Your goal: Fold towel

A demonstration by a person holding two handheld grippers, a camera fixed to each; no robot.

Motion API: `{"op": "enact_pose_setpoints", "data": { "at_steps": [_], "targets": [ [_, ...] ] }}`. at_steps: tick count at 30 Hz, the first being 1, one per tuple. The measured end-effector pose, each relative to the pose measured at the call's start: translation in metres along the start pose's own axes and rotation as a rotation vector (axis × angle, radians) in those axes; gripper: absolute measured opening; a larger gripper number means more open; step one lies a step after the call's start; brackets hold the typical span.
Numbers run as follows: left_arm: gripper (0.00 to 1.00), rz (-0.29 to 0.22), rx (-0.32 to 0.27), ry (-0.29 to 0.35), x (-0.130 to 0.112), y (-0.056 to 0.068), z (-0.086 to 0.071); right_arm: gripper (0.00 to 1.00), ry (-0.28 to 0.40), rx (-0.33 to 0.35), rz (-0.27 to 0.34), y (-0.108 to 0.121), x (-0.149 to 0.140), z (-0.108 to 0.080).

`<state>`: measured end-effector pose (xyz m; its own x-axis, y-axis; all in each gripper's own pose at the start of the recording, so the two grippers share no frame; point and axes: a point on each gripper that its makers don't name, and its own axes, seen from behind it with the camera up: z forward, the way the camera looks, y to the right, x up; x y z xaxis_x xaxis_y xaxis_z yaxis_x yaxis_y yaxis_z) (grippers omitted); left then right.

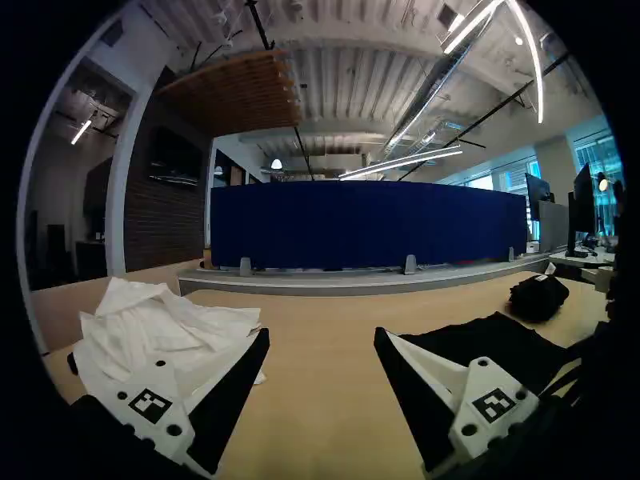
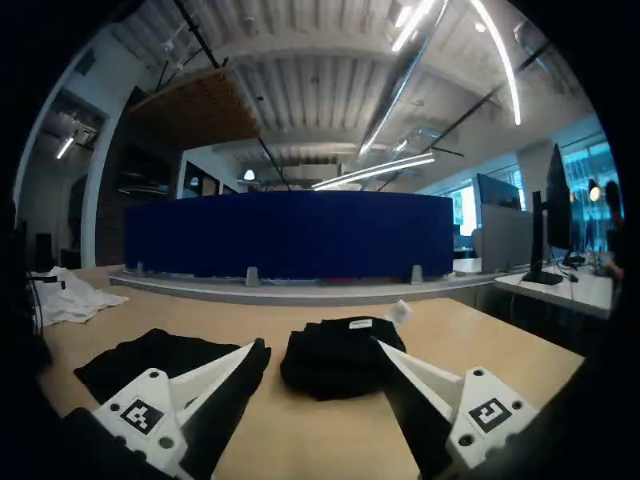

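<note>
**Both grippers released above the desk, towels ahead**

The left gripper (image 1: 321,336) hovers spread and empty over bare desk (image 1: 328,308). A crumpled white towel (image 1: 160,328) lies at 9 o'clock and a flat black towel (image 1: 496,340) at 3 o'clock. The right gripper (image 2: 320,346), also spread, faces a folded black bundle (image 2: 340,356) at 12 o'clock. A blue partition (image 1: 360,224) walls off the far edge.

Three cloths on the tabletop (image 2: 320,432), count them: one white cloth (image 1: 160,328), crumpled, far left; one flat black cloth (image 2: 152,356); one black bundle (image 2: 340,356), folded. One blue divider (image 2: 288,232) across the far side. Two monitors (image 1: 584,200) off right.
</note>
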<state>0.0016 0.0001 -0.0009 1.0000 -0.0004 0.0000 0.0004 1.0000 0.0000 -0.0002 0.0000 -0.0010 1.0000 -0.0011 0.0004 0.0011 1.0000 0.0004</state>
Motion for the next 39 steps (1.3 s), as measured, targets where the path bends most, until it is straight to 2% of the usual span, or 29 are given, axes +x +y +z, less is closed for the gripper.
{"op": "enact_pose_setpoints", "data": {
  "at_steps": [23, 29, 32, 35, 39],
  "targets": [
    [0.97, 0.000, 0.001, 0.000, -0.001, 0.000, 0.000, 1.00, 0.000, 0.004, 0.001, -0.001, 0.001, 0.000],
    [0.97, -0.002, 0.012, -0.001, 0.000, -0.005, 0.001, 1.00, 0.007, 0.001, 0.006, 0.001, 0.004, 0.000],
    [0.97, 0.001, 0.025, -0.004, 0.001, -0.007, 0.001, 1.00, 0.030, -0.003, 0.028, 0.004, 0.016, 0.000],
    [0.97, 0.003, 0.019, 0.003, 0.017, -0.008, -0.001, 1.00, 0.045, 0.001, 0.034, 0.007, 0.031, -0.002],
    [0.97, -0.009, 0.020, 0.029, 0.056, -0.010, 0.000, 1.00, 0.028, -0.007, 0.022, 0.009, 0.056, -0.005]
  ]
}}
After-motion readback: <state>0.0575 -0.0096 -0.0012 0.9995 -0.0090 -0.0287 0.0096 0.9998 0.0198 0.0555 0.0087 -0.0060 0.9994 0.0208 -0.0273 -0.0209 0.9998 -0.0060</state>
